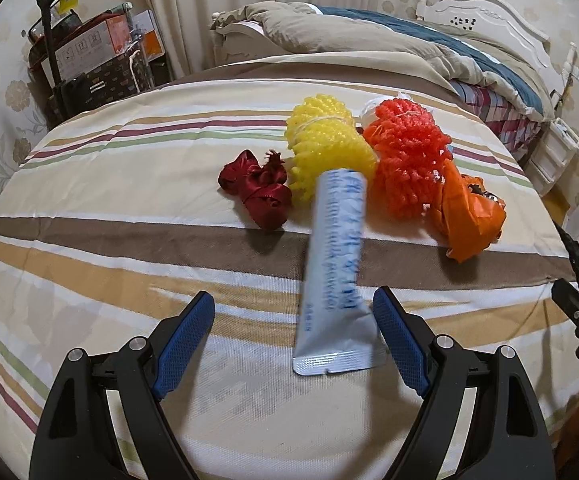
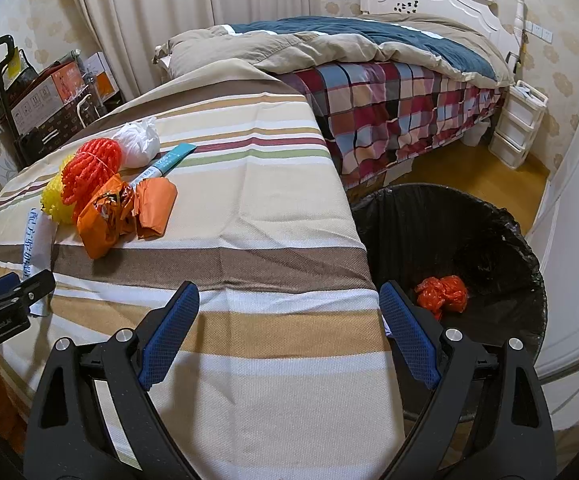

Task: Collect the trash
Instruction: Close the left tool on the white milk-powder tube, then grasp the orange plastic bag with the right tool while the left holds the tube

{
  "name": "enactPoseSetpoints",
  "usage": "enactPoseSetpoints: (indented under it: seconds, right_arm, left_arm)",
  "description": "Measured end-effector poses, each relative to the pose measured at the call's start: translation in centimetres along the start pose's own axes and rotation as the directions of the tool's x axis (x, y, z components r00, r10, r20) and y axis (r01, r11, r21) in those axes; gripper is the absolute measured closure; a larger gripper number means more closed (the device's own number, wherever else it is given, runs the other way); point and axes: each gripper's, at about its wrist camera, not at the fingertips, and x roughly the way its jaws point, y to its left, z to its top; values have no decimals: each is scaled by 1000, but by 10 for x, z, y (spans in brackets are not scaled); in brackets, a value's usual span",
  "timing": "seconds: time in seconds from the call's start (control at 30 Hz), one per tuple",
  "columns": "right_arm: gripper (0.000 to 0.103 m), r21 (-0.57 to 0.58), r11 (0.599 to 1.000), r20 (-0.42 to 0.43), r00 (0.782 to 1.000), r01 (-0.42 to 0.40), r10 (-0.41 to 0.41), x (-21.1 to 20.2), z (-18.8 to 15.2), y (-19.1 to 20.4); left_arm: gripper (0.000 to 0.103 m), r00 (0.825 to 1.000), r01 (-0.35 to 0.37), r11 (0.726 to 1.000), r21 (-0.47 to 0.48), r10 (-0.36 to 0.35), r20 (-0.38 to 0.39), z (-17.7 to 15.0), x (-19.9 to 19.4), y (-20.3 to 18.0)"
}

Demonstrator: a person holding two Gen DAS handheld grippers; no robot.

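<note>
So the trash is all heaped on a counter covered with a striped cloth (image 1: pixel 109 184), and a bin with a black liner (image 2: pixel 501 216) sits right at the counter's edge on the right side, which makes sense since stuff can go straight off the edge into it. One crumpled orange-red wrapper (image 2: pixel 442 292) is already at the bottom.

The left gripper (image 1: pixel 293 322) has its fingers spread wide around the near end of a long pale-blue sachet (image 1: pixel 335 272). The crimped end sits between them, close to the right-hand finger, but I don't think the pads are pressing on it yet, so nothing is held. The sachet's far end rests up on the yellow foam net (image 1: pixel 325 148), so it's propped and easy to pinch.

Still waiting in the pile: red foam net (image 1: pixel 405 156), dark red ribbon (image 1: pixel 257 190), crumpled orange wrapper (image 1: pixel 469 216), a white plastic bag (image 2: pixel 137 142) and a teal-tipped packet (image 2: pixel 169 162) behind them.

The right gripper (image 2: pixel 289 322) hangs over the counter's edge by the bin, fingers wide apart and empty. My guess is it's just parked there out of the way.
</note>
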Motion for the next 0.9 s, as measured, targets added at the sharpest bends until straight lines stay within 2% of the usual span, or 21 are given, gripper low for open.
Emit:
enactPoseSetpoints:
  seconds: [0.13,0.2,0.27,0.3,0.47,0.7,0.9]
  right_arm:
    - [14,-4,1000,0,1000,4,-4,0,0,1]
    - [14,-8,1000,1,1000,7,-7,0,0,1]
    - [14,-10,1000,1,1000,10,-10,0,0,1]
    - [14,-10,1000,1,1000,11,-11,0,-1,1]
    - [14,-22,1000,-1,1000,7,-7,0,-1,5]
    - [14,-60,998,0,1000,-11,11,-3,-3,26]
    - [14,-116,992,-10,999,-52,51,-4,-6,53]
  left_arm:
    - [22,1000,15,1000,4,-15,8,3,2,-1]
    - [26,1000,24,1000,11,-25,15,5,3,-2]
    - [39,999,23,999,27,-23,25,5,3,-3]
    - [41,999,23,999,37,-24,28,6,3,-4]
    - [70,998,13,996,91,-18,52,2,-1,-7]
    - [72,997,40,996,82,-45,63,-7,-10,2]
    - [72,996,31,998,62,-36,85,-13,-22,15]
